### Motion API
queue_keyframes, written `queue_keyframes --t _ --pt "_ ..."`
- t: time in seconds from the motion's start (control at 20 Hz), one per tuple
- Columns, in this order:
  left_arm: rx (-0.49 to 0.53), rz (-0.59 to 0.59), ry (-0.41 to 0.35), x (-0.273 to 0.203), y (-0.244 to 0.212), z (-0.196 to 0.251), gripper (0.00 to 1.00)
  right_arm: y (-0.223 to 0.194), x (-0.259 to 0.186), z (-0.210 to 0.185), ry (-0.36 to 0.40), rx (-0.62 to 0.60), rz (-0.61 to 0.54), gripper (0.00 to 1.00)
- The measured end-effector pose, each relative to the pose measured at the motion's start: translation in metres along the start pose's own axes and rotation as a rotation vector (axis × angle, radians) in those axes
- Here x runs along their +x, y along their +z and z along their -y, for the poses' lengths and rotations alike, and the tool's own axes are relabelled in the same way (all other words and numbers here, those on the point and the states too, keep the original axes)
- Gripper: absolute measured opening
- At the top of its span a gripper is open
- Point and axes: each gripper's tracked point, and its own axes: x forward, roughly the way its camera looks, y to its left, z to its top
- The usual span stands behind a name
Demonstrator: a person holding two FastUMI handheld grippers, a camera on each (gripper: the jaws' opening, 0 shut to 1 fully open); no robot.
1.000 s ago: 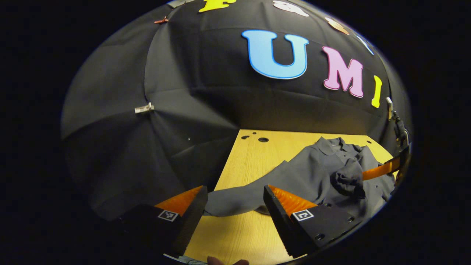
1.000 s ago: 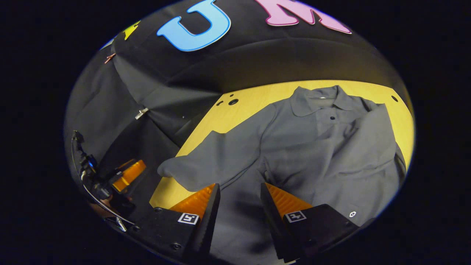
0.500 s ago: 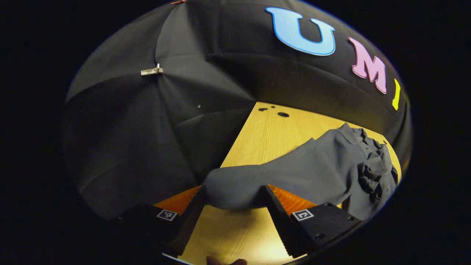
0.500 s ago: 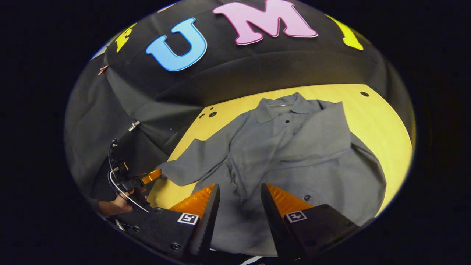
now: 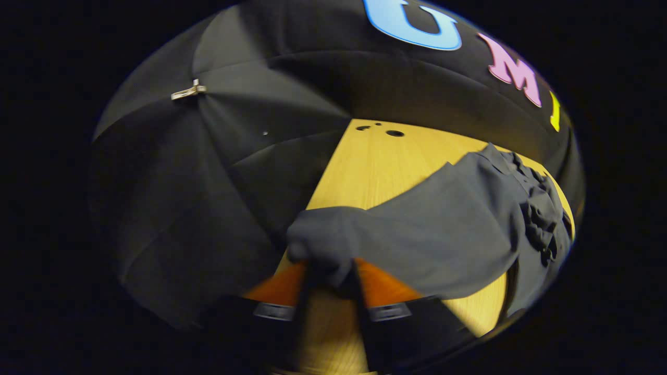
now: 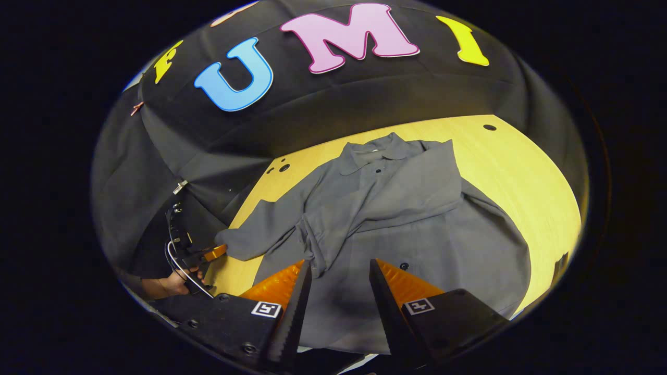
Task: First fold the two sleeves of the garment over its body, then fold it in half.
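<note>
A grey collared shirt (image 6: 396, 224) lies face up on the yellow wooden table (image 6: 521, 172). One sleeve (image 6: 417, 187) lies folded across the shirt's chest. The other sleeve (image 5: 417, 234) stretches out to the table's side edge. My left gripper (image 5: 329, 278) is shut on that sleeve's cuff, and the cloth bunches over its fingers. In the right gripper view the left gripper (image 6: 216, 252) holds the cuff at the sleeve (image 6: 266, 234) end, with a hand (image 6: 167, 285) behind it. My right gripper (image 6: 337, 281) is open above the shirt's lower body, nothing between its fingers.
The black cloth wall (image 5: 208, 182) rises close behind the table and beside its edge. A metal clip (image 5: 187, 92) pins the cloth. Small holes (image 5: 394, 133) mark the table's far corner. Bare wood (image 6: 542, 208) lies beside the shirt.
My left gripper moved in over the sleeve cuff and shut on it, raising the cuff. My right gripper drew back from the shirt, staying open.
</note>
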Motion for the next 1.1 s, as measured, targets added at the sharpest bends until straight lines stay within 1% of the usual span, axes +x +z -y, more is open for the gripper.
queue_keyframes --t 0.05,0.1,0.15,0.35,0.55,0.65,0.85,0.9,0.95,1.0,1.05,1.1 --pt "-0.006 -0.020 0.004 0.000 -0.003 0.000 0.20 0.001 -0.002 0.003 -0.002 0.008 0.004 0.70" --pt "-0.029 -0.006 0.005 -0.006 0.007 0.003 0.11 0.001 -0.004 0.010 -0.006 0.015 0.008 0.70" --pt "-0.050 0.029 -0.006 -0.014 0.020 0.008 0.11 0.003 -0.007 0.017 -0.011 0.017 0.012 0.70" --pt "-0.067 0.137 -0.036 -0.062 0.062 0.033 0.10 0.015 -0.017 0.049 -0.034 0.020 0.036 0.70" --pt "-0.113 0.226 -0.095 -0.114 0.107 0.085 0.10 0.032 -0.028 0.091 -0.067 0.031 0.073 0.70" --pt "-0.101 0.262 -0.129 -0.135 0.127 0.121 0.10 0.037 -0.032 0.113 -0.081 0.025 0.079 0.70" --pt "-0.070 0.269 -0.220 -0.170 0.151 0.198 0.10 0.042 -0.041 0.154 -0.093 0.025 0.082 0.70" --pt "-0.065 0.258 -0.247 -0.178 0.154 0.217 0.07 0.042 -0.044 0.164 -0.098 0.020 0.084 0.70" --pt "-0.058 0.249 -0.269 -0.184 0.153 0.234 0.10 0.042 -0.046 0.174 -0.102 0.017 0.086 0.70" --pt "-0.048 0.242 -0.290 -0.191 0.154 0.252 0.10 0.042 -0.048 0.184 -0.105 0.016 0.087 0.70" --pt "-0.032 0.241 -0.310 -0.196 0.153 0.272 0.07 0.042 -0.051 0.193 -0.106 0.022 0.089 0.70" --pt "-0.008 0.241 -0.322 -0.202 0.151 0.289 0.10 0.043 -0.055 0.201 -0.108 0.030 0.092 0.70"
